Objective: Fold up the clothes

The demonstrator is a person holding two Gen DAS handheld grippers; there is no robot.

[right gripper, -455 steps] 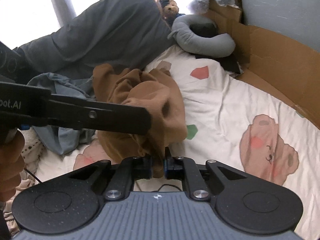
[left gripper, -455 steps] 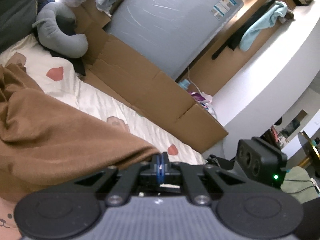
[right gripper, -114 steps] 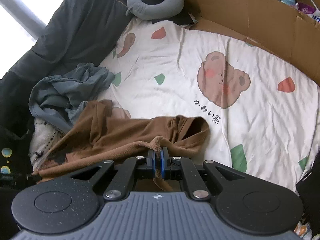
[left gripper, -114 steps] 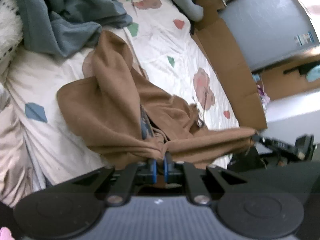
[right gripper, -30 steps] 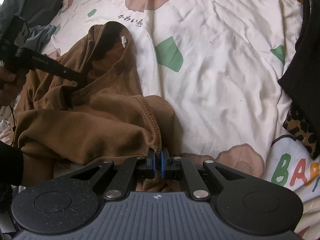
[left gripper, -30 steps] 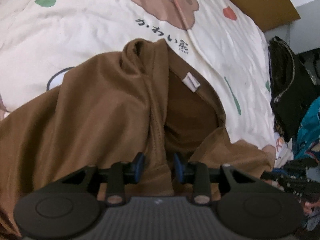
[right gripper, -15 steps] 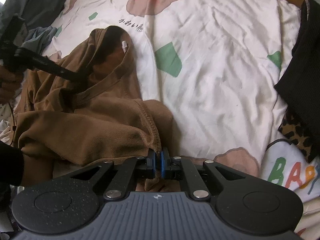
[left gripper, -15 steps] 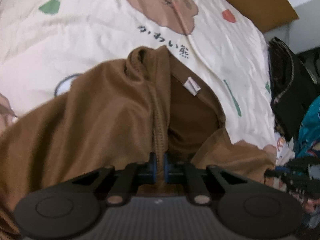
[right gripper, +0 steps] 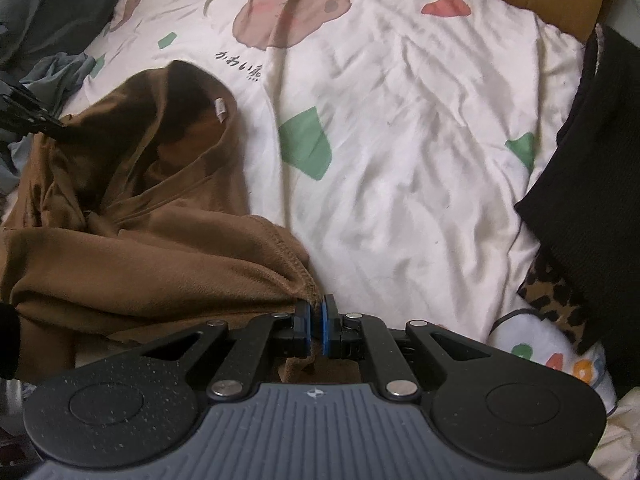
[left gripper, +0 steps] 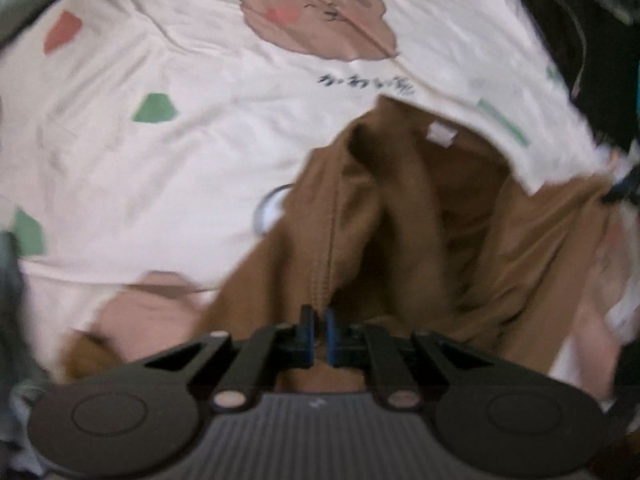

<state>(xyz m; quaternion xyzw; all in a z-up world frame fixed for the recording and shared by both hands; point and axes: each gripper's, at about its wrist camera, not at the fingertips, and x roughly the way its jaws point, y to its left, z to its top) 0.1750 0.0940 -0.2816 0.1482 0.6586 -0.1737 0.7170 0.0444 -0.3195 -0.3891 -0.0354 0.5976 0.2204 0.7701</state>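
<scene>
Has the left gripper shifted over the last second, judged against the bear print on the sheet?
Yes. The left gripper, shut on the brown shirt, has pulled away: the bear print looks smaller and more sheet shows.

My brown garment (right gripper: 168,248) is one plain colour, darker inside the neck opening, with a small white label (right gripper: 220,110) sewn there. Around the garment lies a cream bedsheet (right gripper: 420,140) printed with a pinkish-brown bear face (right gripper: 288,16), black handwritten characters (right gripper: 239,65) under the bear, and green (right gripper: 306,142) and red (right gripper: 446,8) patches. To the right of the garment I see a black ribbed cloth (right gripper: 592,184), and under it a leopard-print cloth (right gripper: 552,300) in tan and black. Left of the garment is a grey-blue cloth (right gripper: 60,70). The pads (right gripper: 327,324) of my right gripper (right gripper: 315,322) are blue on black fingers; my left gripper (left gripper: 319,334) has the same blue and black.
</scene>
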